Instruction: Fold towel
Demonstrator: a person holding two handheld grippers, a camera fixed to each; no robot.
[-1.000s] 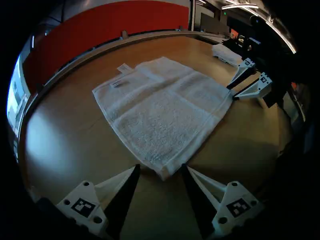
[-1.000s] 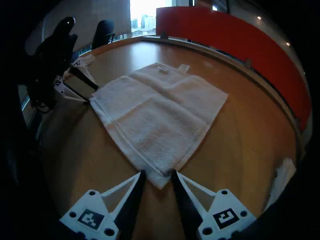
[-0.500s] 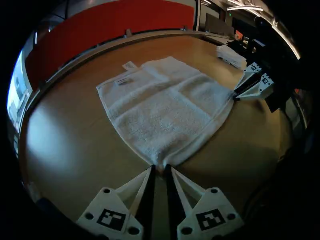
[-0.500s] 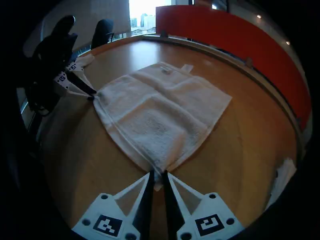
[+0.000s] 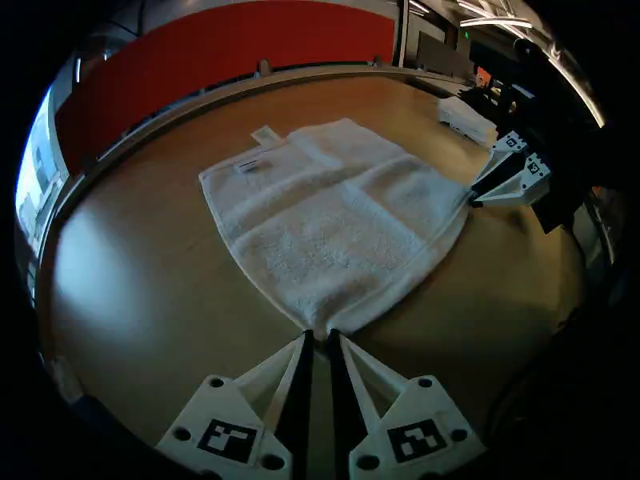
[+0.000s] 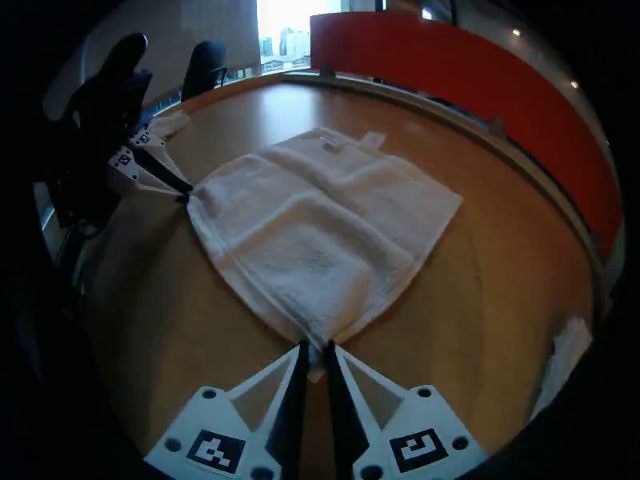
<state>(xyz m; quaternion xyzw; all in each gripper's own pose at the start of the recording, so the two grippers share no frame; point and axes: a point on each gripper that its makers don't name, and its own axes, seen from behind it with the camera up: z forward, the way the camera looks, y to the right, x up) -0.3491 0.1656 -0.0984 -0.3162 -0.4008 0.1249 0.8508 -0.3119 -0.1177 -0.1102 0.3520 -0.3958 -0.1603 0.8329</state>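
Note:
A white towel [image 5: 336, 212] lies spread on the round wooden table [image 5: 144, 264], with a small label near its far edge. In the left gripper view my left gripper [image 5: 320, 338] is shut on the towel's nearest corner. My right gripper [image 5: 472, 198] shows farther off at the right, pinching another corner. In the right gripper view the towel [image 6: 320, 224] fans out ahead, and my right gripper [image 6: 314, 349] is shut on its near corner. The left gripper [image 6: 186, 194] holds the corner at the left there. The towel's edges bow slightly between the held corners.
A red partition [image 5: 224, 48] runs behind the table's far rim. A second folded white cloth [image 5: 464, 120] lies at the table's far right. Dark office chairs [image 6: 204, 68] stand beyond the table by a window. Another white cloth [image 6: 564, 352] sits near the right edge.
Both grippers went from open around the towel's corners to shut on them. The corners have since lifted a little and the towel has bunched slightly toward them.

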